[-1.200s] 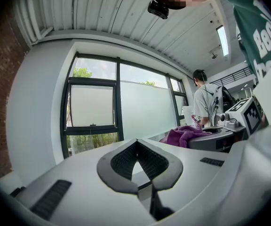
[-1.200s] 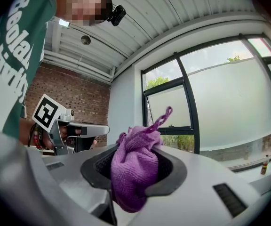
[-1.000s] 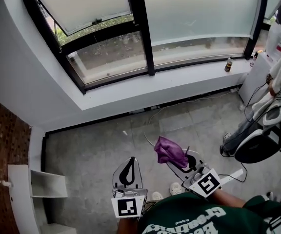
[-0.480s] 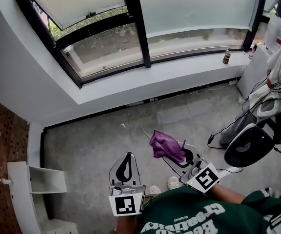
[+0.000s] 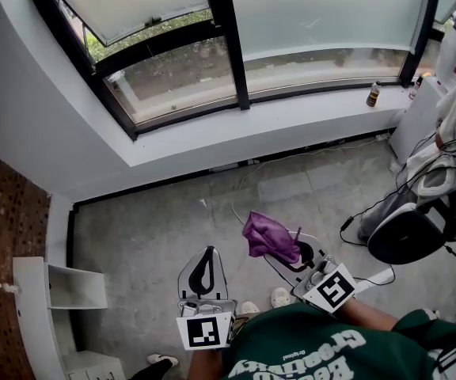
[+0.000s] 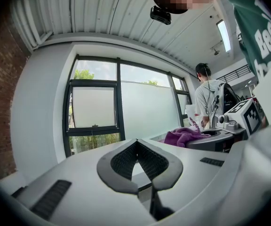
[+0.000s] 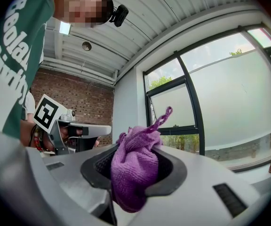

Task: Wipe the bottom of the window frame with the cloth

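The right hand-held gripper (image 5: pixel 285 252) is clamped on the purple cloth (image 5: pixel 269 237), which bulges out of the jaws as a bunched wad with a loose tail poking up. That grip leaves plenty of fabric forward of the pads, probably so that cloth and not plastic meets the frame. The left hand-held gripper (image 5: pixel 208 261) hangs just beside it, toward 9 o'clock. Its jaws are together at the tips with nothing between them, so it looks like a spare for now. Both are held low and close to the person's body, over the grey floor (image 5: pixel 157 228) and well apart from the window. The bottom of the window frame (image 5: pixel 315 91), a dark rail above the white sill (image 5: pixel 275 127), runs across the head view at 12 o'clock. A small bottle (image 5: pixel 373 95) stands on the sill toward 2 o'clock and could get knocked if the wipe runs that far. Wiping has not begun. The next move is likely a step forward with the cloth raised to the rail.
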Action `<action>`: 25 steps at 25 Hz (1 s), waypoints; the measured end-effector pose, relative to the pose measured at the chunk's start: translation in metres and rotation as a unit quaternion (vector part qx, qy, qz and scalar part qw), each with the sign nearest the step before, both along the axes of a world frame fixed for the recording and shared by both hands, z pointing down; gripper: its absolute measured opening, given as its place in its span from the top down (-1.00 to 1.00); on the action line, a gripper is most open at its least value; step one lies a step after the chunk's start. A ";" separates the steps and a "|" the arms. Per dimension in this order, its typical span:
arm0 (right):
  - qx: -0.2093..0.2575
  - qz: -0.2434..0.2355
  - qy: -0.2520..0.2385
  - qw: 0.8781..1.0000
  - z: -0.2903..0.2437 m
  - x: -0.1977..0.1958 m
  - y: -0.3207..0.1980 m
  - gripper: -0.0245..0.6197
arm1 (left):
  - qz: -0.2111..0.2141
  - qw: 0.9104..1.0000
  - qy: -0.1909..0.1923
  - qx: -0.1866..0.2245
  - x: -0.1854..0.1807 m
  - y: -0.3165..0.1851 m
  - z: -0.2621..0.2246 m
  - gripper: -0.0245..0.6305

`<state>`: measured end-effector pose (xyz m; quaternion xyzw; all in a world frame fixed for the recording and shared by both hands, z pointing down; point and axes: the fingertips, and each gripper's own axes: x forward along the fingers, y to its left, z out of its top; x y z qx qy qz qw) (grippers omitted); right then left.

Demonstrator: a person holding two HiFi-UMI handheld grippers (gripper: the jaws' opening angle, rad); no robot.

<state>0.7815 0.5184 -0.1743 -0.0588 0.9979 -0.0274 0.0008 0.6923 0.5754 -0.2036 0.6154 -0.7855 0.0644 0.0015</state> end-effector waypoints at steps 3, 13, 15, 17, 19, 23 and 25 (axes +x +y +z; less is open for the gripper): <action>0.001 0.000 0.000 1.000 -0.001 0.000 -0.002 0.46 | 0.001 1.000 0.001 0.001 0.000 -0.003 -0.001 0.91; 0.005 0.002 0.000 1.000 0.002 0.016 -0.018 0.46 | 0.006 1.000 -0.001 0.007 0.016 -0.020 0.000 0.91; 0.007 0.002 -0.002 1.000 0.001 0.021 -0.017 0.46 | 0.008 1.000 -0.002 0.009 0.022 -0.020 -0.001 0.91; 0.008 0.003 -0.003 1.000 0.000 0.026 -0.016 0.46 | 0.009 1.000 -0.002 0.010 0.027 -0.020 -0.001 0.91; 0.007 0.005 -0.003 1.000 0.001 0.032 -0.016 0.46 | 0.011 1.000 -0.003 0.010 0.033 -0.020 -0.001 0.91; 0.009 0.011 -0.006 1.000 0.001 0.032 -0.022 0.46 | 0.019 1.000 -0.003 0.010 0.033 -0.028 0.000 0.91; 0.006 0.015 0.000 1.000 0.002 0.028 -0.026 0.46 | 0.023 1.000 -0.001 0.009 0.029 -0.032 0.000 0.91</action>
